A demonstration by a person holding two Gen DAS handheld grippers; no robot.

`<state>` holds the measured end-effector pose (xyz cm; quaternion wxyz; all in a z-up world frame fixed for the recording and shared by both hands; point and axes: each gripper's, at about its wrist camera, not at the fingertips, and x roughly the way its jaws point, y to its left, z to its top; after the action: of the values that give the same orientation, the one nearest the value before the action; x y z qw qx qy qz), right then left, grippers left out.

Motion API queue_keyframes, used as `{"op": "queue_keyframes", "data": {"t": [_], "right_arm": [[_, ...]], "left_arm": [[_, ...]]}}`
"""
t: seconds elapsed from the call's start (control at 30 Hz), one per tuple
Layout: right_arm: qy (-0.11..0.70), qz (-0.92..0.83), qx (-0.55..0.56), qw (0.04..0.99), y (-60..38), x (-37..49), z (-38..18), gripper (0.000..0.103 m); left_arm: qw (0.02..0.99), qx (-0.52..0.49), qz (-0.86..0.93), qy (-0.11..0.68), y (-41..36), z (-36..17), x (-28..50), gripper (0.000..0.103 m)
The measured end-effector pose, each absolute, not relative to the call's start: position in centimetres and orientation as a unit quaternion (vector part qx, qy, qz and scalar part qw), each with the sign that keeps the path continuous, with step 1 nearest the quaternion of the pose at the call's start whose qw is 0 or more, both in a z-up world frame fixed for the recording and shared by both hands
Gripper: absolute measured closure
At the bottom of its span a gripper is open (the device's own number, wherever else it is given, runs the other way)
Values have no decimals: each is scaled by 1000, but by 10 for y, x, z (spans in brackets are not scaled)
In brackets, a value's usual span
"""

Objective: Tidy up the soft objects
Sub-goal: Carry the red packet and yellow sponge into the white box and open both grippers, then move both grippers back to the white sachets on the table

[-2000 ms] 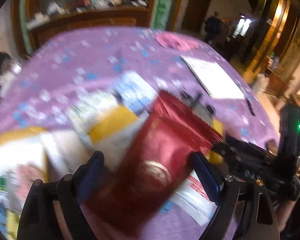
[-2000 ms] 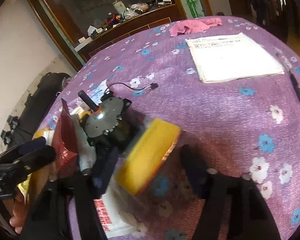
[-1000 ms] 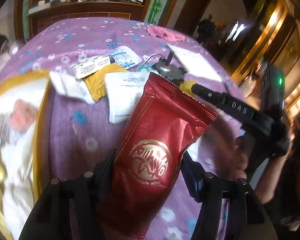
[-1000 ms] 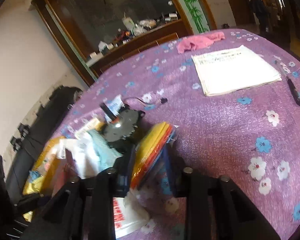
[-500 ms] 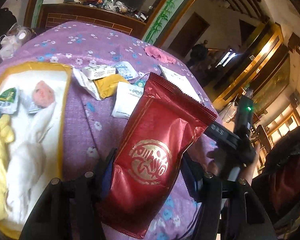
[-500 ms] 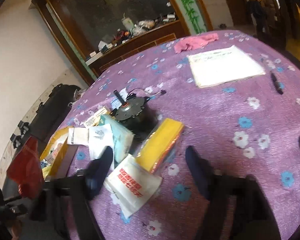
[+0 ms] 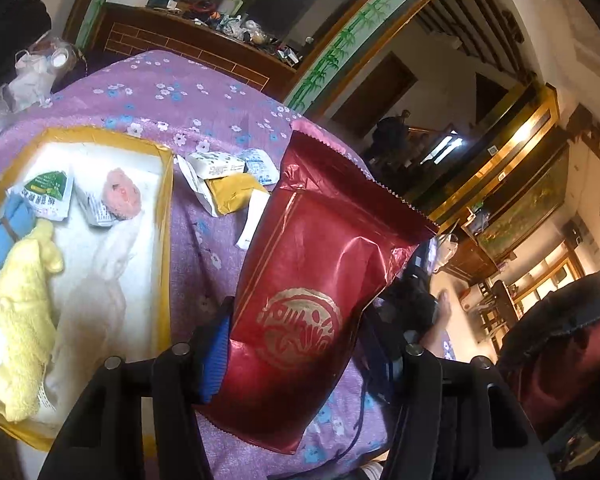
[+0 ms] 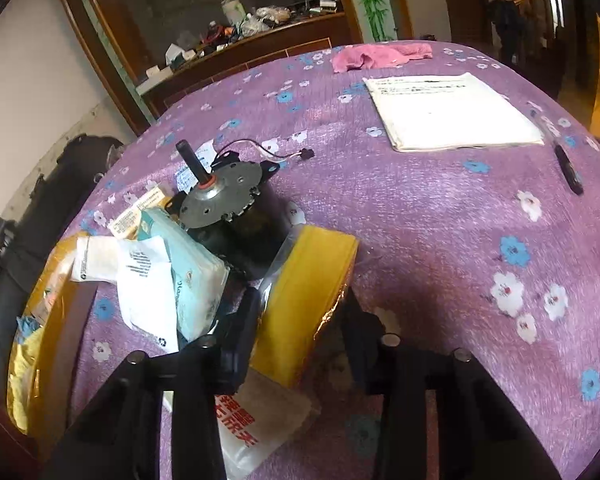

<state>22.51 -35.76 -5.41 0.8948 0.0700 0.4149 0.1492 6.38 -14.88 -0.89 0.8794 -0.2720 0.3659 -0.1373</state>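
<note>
I have the left gripper point(image 7: 296, 344) clamped on the red foil pouch point(image 7: 320, 280), its fingers pressing the lower half from both sides. The pouch's long axis runs up and away from the fingers, serrated top edge farthest out. The yellow-rimmed tray point(image 7: 165, 240), my landmark, lies to the pouch's left and below it, already holding a yellow cloth point(image 7: 24, 320) and small packets. I judge the pouch must swing left over the tray rim. Its gold round emblem carries stylised characters I cannot read.

On the right gripper point(image 8: 300, 320), the fingers straddle the yellow pack point(image 8: 308, 300); whether they grip it I cannot tell. A white bag point(image 8: 256, 424) beneath shows red Chinese characters, partly hidden.
</note>
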Motion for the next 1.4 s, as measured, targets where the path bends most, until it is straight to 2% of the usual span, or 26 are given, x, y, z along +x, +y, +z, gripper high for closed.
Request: {"op": "queue_keyframes", "data": {"t": [0.2,0.37,0.63,0.9,1.1,1.13,1.17,1.2,1.27,1.4], "right_arm": [[337,175,100,920,-373,173,-11,69],[287,297,107,905,-329,133,22,69],[303,477,37,824,-201,100,20,69],[342,461,-42,817,-136,104,-17,69],[375,452,-34,808,-129,118,-39,67],[375,454,-32,808,-131,117,-39,66],[369,455,-30,809,-134,113,-37,57],[363,456,-29,812,-138,111,-35,43],[349,454,-22,820,-150,105,-27,33],[349,459,6,817,-186,100,-16,32]], "left_arm": [[880,-295,-129,350,-128,4,51,43],[891,-306,-97,321,-100,27,25,44],[896,-307,20,321,-35,23,-3,44],[874,-310,57,369,-2,-35,40,44],[875,-293,94,375,-1,-57,62,41],[875,-295,99,372,-2,-58,60,37],[874,-302,101,368,-3,-59,57,32],[874,-307,99,364,-6,-59,54,28],[875,-310,97,358,-11,-58,50,16],[887,-285,97,350,-41,-44,42,15]]}}
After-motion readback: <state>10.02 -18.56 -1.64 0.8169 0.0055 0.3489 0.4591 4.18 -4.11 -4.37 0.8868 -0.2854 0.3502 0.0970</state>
